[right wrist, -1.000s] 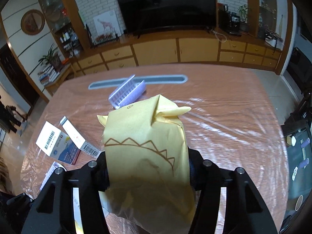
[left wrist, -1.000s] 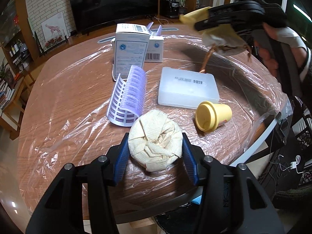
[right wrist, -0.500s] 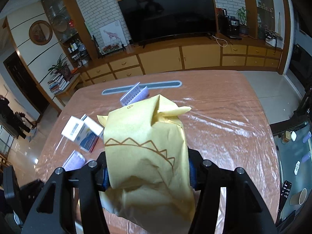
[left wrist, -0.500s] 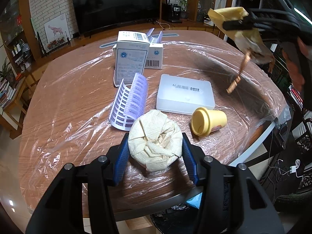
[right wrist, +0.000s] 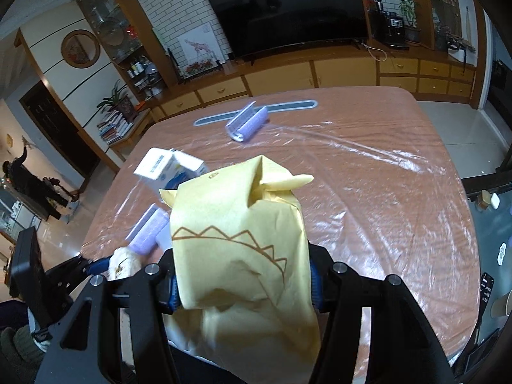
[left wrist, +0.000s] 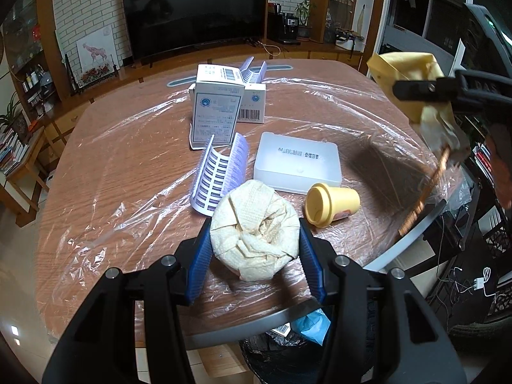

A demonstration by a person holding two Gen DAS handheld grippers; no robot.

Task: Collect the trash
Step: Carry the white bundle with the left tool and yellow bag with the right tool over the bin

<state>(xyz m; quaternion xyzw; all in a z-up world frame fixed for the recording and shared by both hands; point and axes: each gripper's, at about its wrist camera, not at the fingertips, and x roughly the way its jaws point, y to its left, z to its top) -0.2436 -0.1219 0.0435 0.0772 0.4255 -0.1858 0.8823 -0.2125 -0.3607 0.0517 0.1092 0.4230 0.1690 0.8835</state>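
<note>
My left gripper [left wrist: 255, 252] is shut on a crumpled cream paper towel ball [left wrist: 254, 228] and holds it over the near edge of the plastic-covered wooden table [left wrist: 128, 172]. My right gripper [right wrist: 241, 283] is shut on a yellow paper bag [right wrist: 243, 256] with a brown zigzag print, held in the air. The bag also shows in the left wrist view [left wrist: 412, 86], at the far right above the table edge. A black trash bag [left wrist: 288, 348] with blue scrap inside sits below the table edge, under my left gripper.
On the table lie a yellow paper cup [left wrist: 331, 203] on its side, a white plastic lid [left wrist: 297, 161], a purple slotted tray [left wrist: 220, 172], two white cartons [left wrist: 220, 105] and another purple tray [right wrist: 246, 124] near a grey slot. Cabinets and a TV stand behind.
My right gripper with the yellow bag has risen and swung right, toward the near edge. My left gripper has pulled back and up a little with the paper towel ball.
</note>
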